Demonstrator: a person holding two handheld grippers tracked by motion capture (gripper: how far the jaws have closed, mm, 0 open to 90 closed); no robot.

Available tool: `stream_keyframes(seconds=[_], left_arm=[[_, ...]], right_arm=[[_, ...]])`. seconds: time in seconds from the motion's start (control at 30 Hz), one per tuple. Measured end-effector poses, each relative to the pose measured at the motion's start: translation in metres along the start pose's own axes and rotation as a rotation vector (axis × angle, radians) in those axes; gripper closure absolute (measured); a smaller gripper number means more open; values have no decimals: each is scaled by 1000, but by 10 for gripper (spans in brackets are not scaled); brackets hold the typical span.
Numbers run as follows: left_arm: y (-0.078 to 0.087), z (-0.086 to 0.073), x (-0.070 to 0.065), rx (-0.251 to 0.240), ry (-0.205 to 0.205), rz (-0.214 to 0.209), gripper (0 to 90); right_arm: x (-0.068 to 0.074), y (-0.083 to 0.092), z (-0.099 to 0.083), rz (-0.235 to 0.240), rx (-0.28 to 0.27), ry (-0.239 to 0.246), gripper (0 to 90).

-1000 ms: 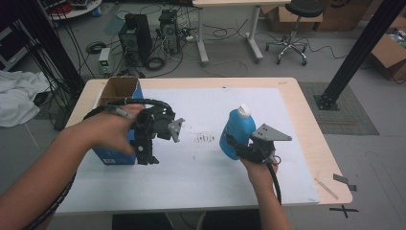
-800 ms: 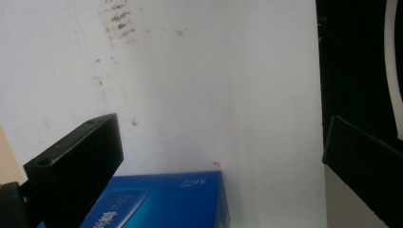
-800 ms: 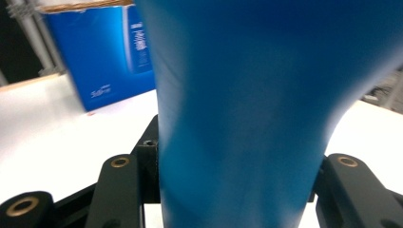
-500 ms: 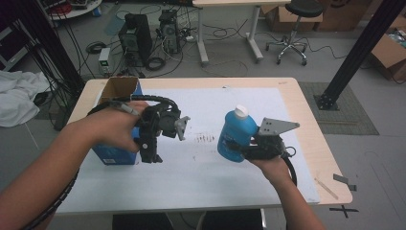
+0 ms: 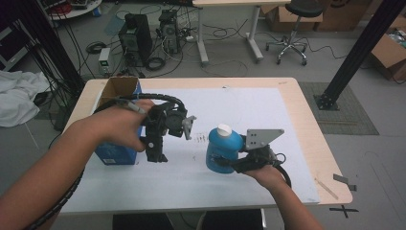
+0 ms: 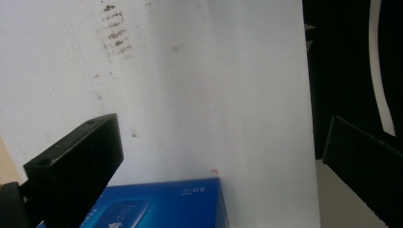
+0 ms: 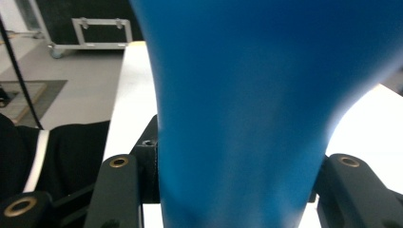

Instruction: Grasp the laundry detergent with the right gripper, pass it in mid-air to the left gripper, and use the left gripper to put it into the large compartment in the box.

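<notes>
Blue bottle gripped near the middle of the desk

The right hand-held gripper clamped the blue bottle upright; at its nine o'clock the left hand-held gripper hung wide open beside the blue box.

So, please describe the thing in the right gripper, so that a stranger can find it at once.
On the white sheet covering the table, look right of the open blue box. There the right gripper clamps a blue bottle. Its rounded body and white cap set it apart from the square box.
</notes>
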State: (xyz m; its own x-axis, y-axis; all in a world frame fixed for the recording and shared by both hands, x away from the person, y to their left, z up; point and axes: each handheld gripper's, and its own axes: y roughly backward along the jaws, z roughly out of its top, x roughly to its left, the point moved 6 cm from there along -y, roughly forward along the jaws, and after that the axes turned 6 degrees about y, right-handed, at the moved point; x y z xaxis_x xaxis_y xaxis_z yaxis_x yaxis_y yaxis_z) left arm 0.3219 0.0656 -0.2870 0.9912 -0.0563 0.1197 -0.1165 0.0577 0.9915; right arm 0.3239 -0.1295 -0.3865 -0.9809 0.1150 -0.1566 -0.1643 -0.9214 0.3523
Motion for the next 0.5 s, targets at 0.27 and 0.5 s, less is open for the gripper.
stream_keyframes(seconds=[0.27,0.5], left_arm=[[-1,4,-3,8,3,-12,1],[-2,4,-5,22,24,-38,1]], right_arm=[[9,-23,1,55,4,31,454],[15,-43,2,93,-5,47,454]])
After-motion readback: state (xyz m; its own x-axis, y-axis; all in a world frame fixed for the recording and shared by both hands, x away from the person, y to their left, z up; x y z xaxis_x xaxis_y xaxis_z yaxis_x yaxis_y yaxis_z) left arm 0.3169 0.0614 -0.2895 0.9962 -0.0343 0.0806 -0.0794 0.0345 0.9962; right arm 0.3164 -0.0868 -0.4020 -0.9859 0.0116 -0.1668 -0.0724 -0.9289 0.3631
